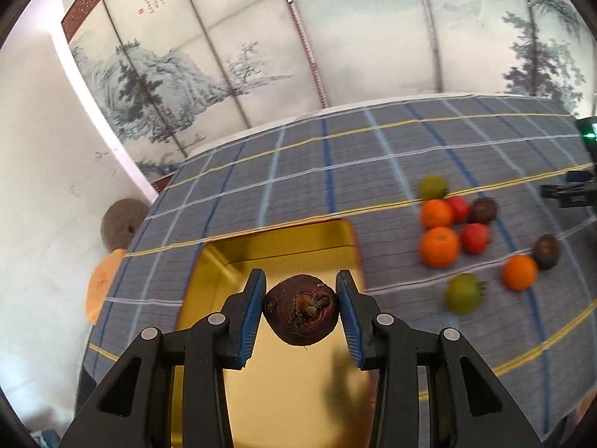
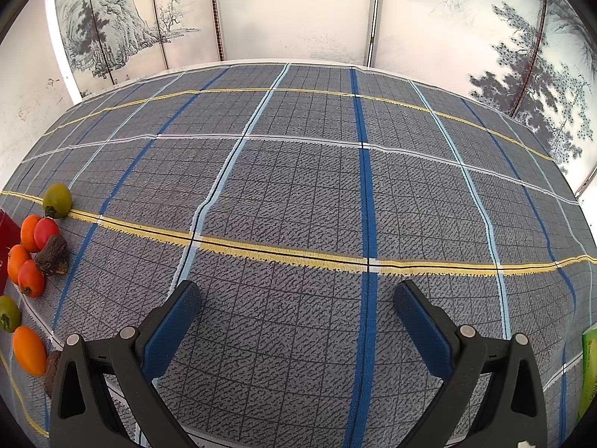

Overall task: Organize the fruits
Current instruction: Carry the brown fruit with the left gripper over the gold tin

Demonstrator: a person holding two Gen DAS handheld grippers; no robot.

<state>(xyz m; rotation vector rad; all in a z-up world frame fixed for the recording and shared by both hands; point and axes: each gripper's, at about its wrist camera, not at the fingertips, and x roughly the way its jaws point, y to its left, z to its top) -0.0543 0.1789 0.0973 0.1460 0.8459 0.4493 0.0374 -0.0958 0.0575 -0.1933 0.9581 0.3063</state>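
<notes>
The dark brown fruit (image 1: 301, 310), round with a rough, fibrous skin and a dried stem scar, is clamped between the blue ribbed pads of the left tool (image 1: 301, 308), directly above the gold tray (image 1: 276, 240). The tray is rectangular, glossy and reflective, with raised walls. To the right of the tray, loose fruits lie in a cluster on the surface (image 1: 298, 171): smooth orange fruits (image 1: 439, 247), red fruits (image 1: 474, 238), green fruits (image 1: 462, 293) and matte brown fruits (image 1: 546, 251). The surface carries a woven grey cloth with blue, pale blue, white and yellow grid stripes. Beyond the tray stands a folding screen (image 1: 261, 37) painted with ink mountains, trees and calligraphy. The right tool (image 2: 296, 308) is wide open and holds nothing, above bare cloth right of the fruit cluster.
</notes>
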